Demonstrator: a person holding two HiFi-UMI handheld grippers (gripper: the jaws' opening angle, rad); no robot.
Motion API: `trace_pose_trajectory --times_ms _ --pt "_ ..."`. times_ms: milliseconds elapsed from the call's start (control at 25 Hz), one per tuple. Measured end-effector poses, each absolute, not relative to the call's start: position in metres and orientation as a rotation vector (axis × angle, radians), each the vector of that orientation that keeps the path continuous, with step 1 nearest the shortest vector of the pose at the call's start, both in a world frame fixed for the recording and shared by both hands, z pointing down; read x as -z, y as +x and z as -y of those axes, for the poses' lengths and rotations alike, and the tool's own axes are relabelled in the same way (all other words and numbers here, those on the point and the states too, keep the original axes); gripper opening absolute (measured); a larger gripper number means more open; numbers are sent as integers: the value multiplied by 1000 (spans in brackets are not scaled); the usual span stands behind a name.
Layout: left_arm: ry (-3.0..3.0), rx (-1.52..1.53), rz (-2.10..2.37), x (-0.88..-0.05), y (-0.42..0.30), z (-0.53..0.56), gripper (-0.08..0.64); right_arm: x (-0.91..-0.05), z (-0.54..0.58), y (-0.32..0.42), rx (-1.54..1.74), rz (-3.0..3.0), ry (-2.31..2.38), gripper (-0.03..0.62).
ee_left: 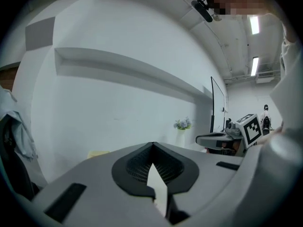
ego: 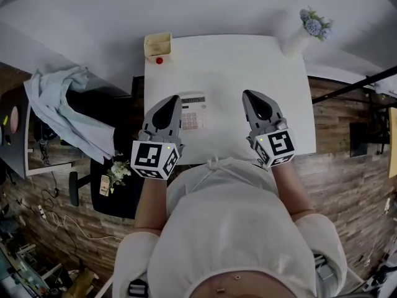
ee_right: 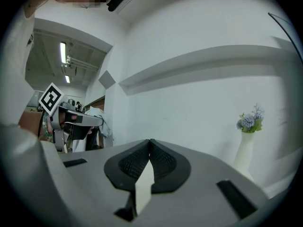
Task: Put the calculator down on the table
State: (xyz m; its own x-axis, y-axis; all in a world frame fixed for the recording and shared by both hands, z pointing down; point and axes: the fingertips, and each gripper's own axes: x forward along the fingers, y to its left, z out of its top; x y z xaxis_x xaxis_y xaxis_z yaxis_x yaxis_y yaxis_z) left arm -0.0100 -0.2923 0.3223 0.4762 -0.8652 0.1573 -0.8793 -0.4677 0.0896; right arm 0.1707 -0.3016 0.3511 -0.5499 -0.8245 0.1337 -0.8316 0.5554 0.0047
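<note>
**Hazards**

- The calculator lies flat on the white table, display end away from the person, in the left-centre of the top. The placement looks complete, so the main risk is disturbing it.
- In the head view the left gripper overlaps the left edge of the calculator. It appears to hang above it rather than rest on it. A careless descent or a sideways sweep of this gripper could strike the calculator and slide it toward the near or left edge of the table.
- A vase of flowers stands at the far right corner and a small yellow box at the far left corner. Both are well apart from the grippers, and only a long forward reach could tip them.

**Gripper state**

- Left gripper: the jaws are fully together, tip against tip, with nothing between them. Its own view shows only the wall and the far table edge beyond the tips.
- Right gripper: the jaws are likewise pressed together and hold nothing. It hangs to the right of the calculator, clear of it.
- Neither gripper touches the calculator or the table.
</note>
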Motion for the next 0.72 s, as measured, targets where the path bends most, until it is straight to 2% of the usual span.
trace_pose_trajectory --times_ms 720 --pt "2588 -193 1435 -326 11 296 19 -361 305 176 -18 2613 1378 3"
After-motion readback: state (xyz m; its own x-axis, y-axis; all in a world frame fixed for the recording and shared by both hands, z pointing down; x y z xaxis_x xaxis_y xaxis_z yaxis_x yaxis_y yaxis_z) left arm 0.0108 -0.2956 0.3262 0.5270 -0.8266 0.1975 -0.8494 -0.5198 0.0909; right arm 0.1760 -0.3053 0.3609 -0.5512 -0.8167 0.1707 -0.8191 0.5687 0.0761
